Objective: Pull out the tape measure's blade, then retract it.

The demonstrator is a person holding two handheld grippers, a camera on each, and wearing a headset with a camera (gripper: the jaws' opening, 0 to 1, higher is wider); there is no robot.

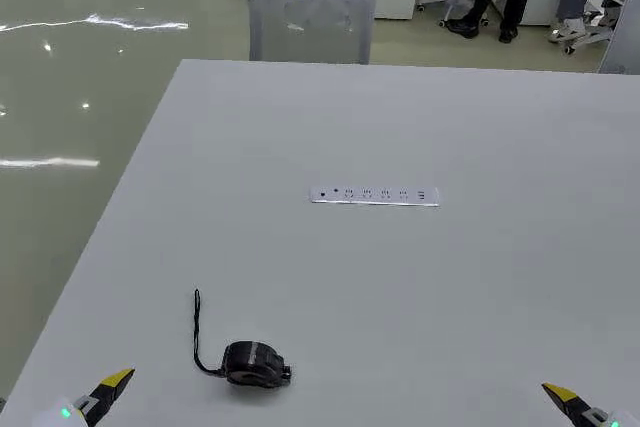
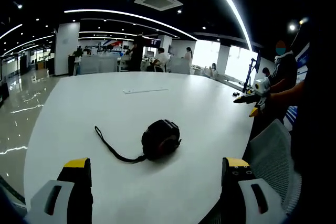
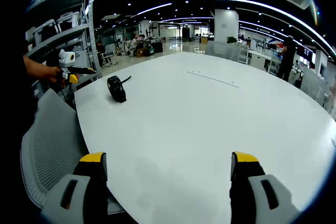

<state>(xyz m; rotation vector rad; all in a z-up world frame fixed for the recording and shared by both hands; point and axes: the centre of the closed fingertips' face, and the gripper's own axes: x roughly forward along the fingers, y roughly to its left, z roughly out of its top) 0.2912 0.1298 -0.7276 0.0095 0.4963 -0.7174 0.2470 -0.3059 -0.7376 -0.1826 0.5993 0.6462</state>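
White tabletop (image 1: 450, 297) runs wide and bare around the work, with a power strip (image 1: 374, 196) lying far beyond both sets of fingers. The tape measure (image 1: 255, 363) rests on its side just ahead of the left gripper (image 2: 157, 163), roughly in line with the gap between its fingers, its blade wound in and its strap (image 1: 197, 332) trailing away from the case. The right gripper (image 3: 169, 158) sits well off to the side, the case far ahead and to the left of its fingers. Both grippers are spread wide, holding nothing. The risks I see: the rounded case may skid on the smooth top if one finger touches first, the strap may get pinched instead of the body, and the small blade tip could slip from the right fingers and snap back.
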